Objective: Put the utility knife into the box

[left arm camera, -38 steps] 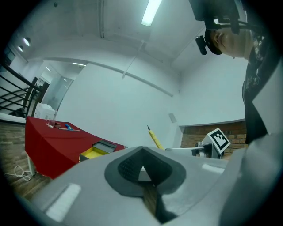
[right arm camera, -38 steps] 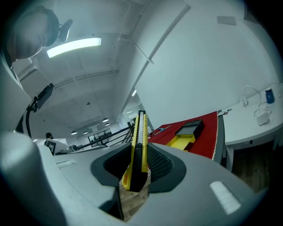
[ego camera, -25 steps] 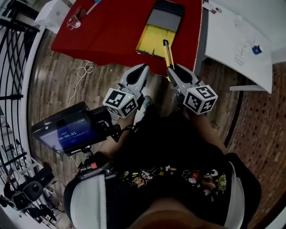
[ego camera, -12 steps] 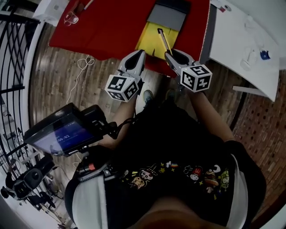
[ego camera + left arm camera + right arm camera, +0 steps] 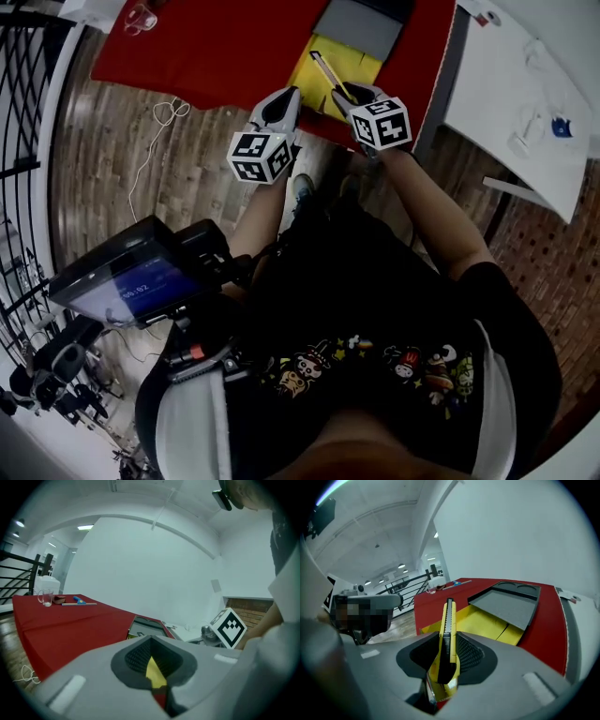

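now, utility knife (image 5: pixel 449 616) in right gripper (image 5: pixel 446 656)

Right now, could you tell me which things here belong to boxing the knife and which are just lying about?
Job in hand: utility knife, clamped in the right gripper; yellow and grey box on the red table.

Lying about: glass and blue tool at the red table's far corner; white table alongside; left gripper, shut on nothing.

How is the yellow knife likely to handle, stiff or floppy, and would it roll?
Probably stiff: the knife sticks straight out of the right tool without sagging. Likely light, since a pinch near one end holds it. Its flat sides probably won't roll.
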Action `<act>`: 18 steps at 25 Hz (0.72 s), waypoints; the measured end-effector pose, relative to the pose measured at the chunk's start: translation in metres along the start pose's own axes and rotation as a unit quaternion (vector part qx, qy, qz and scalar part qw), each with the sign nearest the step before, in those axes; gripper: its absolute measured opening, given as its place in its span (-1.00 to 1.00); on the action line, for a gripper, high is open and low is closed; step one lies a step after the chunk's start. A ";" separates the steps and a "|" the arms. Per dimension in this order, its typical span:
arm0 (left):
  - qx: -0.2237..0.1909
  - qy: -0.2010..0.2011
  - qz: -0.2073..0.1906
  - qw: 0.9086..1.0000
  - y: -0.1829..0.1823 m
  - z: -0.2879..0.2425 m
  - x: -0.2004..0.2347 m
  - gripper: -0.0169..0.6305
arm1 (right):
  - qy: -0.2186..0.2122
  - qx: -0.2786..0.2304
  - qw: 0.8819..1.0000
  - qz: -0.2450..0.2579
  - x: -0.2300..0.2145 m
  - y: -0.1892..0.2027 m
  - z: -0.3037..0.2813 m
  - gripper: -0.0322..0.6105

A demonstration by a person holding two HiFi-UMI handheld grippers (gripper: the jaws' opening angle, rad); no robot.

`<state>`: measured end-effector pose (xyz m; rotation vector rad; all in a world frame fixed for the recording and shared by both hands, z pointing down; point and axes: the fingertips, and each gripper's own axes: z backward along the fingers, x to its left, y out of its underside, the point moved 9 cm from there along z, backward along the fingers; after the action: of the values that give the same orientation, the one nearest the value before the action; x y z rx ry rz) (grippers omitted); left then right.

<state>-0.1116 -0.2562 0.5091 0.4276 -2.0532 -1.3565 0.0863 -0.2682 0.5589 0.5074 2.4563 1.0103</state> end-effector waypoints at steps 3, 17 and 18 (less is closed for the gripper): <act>0.003 -0.005 0.006 1.000 0.008 0.000 0.001 -0.95 | -0.001 0.033 0.999 0.030 -0.001 0.007 -0.014 -0.48; 0.015 -0.008 0.012 1.000 0.016 -0.001 0.001 -0.95 | 0.035 0.166 0.979 0.110 -0.007 0.019 -0.039 -0.47; 0.015 -0.007 0.012 1.000 0.016 -0.001 0.000 -0.95 | 0.039 0.171 0.977 0.122 -0.007 0.018 -0.041 -0.47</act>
<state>-0.1100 -0.2505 0.5238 0.4058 -2.0855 -1.3195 0.0738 -0.2827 0.5993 0.9169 2.7024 0.7034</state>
